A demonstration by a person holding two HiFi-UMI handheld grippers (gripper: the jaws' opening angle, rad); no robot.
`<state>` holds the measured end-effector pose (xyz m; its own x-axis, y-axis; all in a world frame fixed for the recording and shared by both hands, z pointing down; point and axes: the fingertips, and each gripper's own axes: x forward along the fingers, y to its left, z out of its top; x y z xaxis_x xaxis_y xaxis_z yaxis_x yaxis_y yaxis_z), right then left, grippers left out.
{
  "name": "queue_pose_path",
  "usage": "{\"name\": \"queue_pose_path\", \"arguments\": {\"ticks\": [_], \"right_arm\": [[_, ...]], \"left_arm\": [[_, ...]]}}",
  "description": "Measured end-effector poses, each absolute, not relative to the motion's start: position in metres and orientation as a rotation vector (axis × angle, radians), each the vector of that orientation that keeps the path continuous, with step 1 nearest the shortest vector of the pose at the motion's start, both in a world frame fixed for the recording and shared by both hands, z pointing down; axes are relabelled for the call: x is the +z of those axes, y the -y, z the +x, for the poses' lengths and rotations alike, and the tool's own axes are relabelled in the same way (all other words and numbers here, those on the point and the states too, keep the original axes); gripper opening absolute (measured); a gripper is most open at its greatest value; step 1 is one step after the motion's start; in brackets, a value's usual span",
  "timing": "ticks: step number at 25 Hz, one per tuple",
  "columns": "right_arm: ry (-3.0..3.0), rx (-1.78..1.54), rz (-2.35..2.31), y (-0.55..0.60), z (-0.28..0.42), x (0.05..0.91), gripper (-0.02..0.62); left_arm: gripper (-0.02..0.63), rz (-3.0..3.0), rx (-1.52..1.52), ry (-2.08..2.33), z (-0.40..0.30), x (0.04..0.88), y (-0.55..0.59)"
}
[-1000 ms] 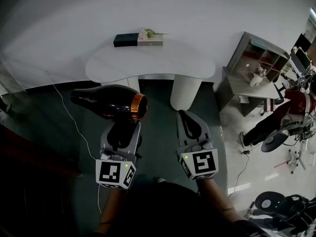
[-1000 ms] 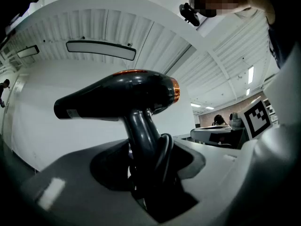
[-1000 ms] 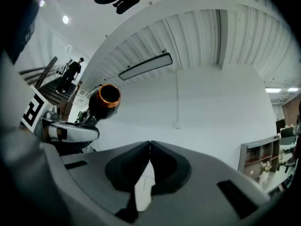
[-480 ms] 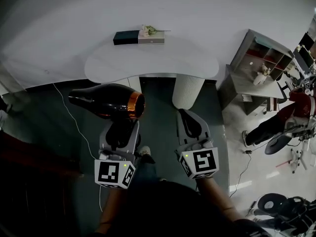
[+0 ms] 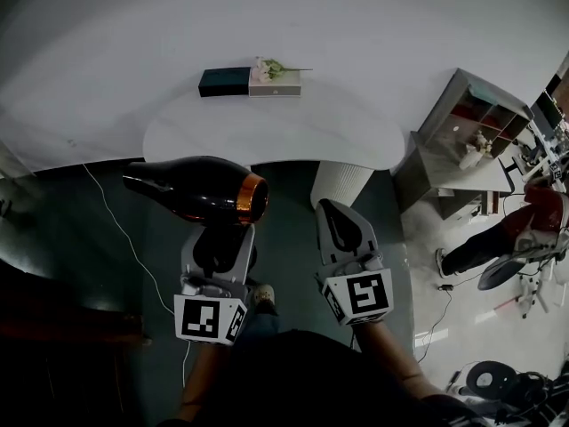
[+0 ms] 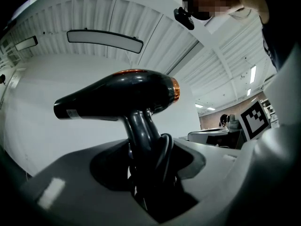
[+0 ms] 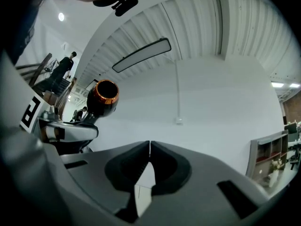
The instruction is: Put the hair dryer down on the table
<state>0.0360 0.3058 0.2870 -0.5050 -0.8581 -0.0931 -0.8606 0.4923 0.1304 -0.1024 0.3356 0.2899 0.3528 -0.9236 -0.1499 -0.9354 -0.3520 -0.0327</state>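
A black hair dryer point(image 5: 197, 188) with a copper ring at its rear is held level in the air, nozzle pointing left. My left gripper point(image 5: 218, 243) is shut on its handle point(image 6: 141, 135), with the folded black cord pinched alongside. The dryer hangs just in front of the white rounded table point(image 5: 276, 127), over the dark floor. My right gripper point(image 5: 342, 225) is shut and holds nothing; its pads meet tip to tip point(image 7: 149, 147). From the right gripper view the hair dryer's copper end point(image 7: 104, 94) shows at the left.
On the table's far edge sit a dark box point(image 5: 223, 82) and a white box with flowers point(image 5: 276, 76). A white ribbed pedestal point(image 5: 340, 181) holds the table up. A grey shelf unit point(image 5: 462, 123) and office chairs stand at the right. A white cable point(image 5: 116, 229) trails on the floor.
Both grippers and the hair dryer have come closer to the table, which now appears larger and nearer. The grip on the handle is unchanged.
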Motion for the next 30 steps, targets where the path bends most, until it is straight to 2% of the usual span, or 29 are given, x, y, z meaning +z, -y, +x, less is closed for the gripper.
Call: {"name": "queue_pose_path", "arguments": {"ticks": [13,30], "right_arm": [[-2.663,0.164,-1.733,-0.170,-0.005,0.301,0.014],[-2.647,0.179,-1.785,-0.133,-0.011,0.305,0.014]], "left_arm": [[0.224,-2.607,0.150,-1.607,-0.153,0.296,-0.186],[0.224,-2.671,0.153,-1.551,-0.157,0.306,-0.142]]}}
